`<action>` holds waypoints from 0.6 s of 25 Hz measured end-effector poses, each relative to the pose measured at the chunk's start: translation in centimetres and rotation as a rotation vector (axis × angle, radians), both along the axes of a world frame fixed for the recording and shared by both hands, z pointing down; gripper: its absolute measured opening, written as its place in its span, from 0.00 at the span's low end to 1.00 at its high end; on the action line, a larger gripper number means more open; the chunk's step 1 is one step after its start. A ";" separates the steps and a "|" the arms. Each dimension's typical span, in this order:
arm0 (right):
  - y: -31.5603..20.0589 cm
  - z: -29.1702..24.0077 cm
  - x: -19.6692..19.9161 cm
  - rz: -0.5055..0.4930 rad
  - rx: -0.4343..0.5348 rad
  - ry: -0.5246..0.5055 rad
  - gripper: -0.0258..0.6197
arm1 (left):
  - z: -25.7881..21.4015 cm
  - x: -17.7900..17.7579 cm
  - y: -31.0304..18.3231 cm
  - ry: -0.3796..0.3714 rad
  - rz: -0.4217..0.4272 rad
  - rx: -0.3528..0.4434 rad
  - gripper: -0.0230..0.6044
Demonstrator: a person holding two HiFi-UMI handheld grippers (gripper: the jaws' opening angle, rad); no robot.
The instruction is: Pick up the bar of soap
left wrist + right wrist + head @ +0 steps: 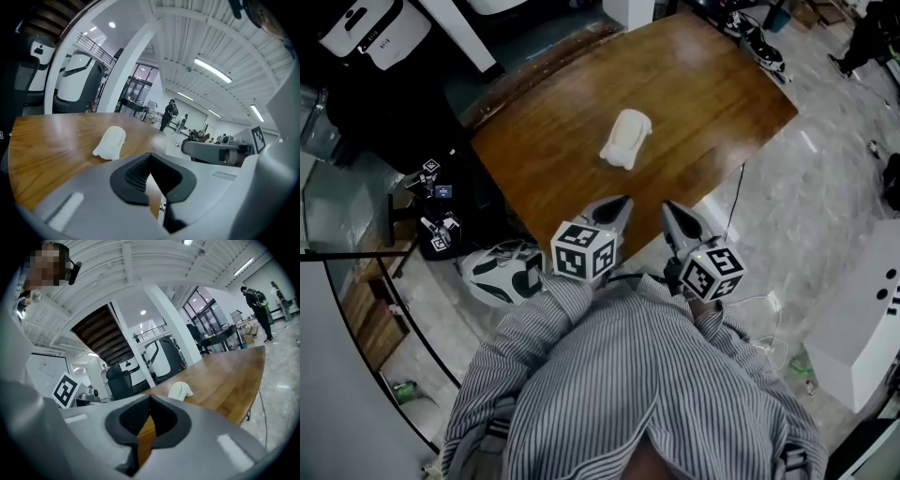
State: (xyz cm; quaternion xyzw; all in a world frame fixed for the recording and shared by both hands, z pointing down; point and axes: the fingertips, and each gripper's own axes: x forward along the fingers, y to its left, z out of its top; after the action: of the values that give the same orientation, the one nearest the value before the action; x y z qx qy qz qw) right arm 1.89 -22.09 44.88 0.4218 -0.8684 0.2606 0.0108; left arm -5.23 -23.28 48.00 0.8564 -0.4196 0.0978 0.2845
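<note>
The bar of soap (pixel 625 138) is a white rounded lump lying near the middle of the brown wooden table (pixel 712 103). My left gripper (pixel 624 202) and right gripper (pixel 667 207) hover side by side over the table's near edge, a short way from the soap, tips pointing toward it. Both are shut with nothing between their jaws. In the left gripper view the soap (pixel 111 142) lies ahead and left of the closed left gripper (pixel 150 158), and the right gripper (pixel 215 151) shows at the right. In the right gripper view the soap (pixel 180 390) sits just beyond the closed right gripper (pixel 150 400).
A green and white object (pixel 502 272) lies on the floor left of me, below the table's near corner. White machines (pixel 370 28) stand at the back left, and a white cabinet (pixel 862 319) at the right. A cable (pixel 736 202) hangs off the table's right edge.
</note>
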 end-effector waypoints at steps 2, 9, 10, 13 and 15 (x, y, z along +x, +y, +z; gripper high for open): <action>-1.3 0.2 0.4 0.002 -0.009 -0.008 0.04 | 0.4 0.0 -1.2 -0.007 -0.005 -0.015 0.04; -4.9 0.1 0.4 -0.074 -0.015 -0.015 0.04 | 1.4 -0.8 -4.9 -0.076 -0.029 -0.057 0.04; -5.2 0.1 0.6 -0.078 -0.016 -0.017 0.04 | 1.8 -0.9 -5.4 -0.102 -0.015 -0.069 0.04; -6.0 0.9 0.7 -0.089 -0.040 -0.027 0.04 | 2.5 -1.3 -7.6 -0.179 0.031 -0.080 0.04; -6.3 1.6 0.8 -0.092 -0.062 -0.030 0.04 | 2.7 -1.7 -9.3 -0.228 0.054 -0.078 0.05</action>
State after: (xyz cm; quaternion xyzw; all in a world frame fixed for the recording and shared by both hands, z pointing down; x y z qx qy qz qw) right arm 2.72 -28.41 46.51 0.3768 -0.8784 0.2930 0.0230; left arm -6.89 -32.58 50.73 0.8391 -0.4218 0.2186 0.2651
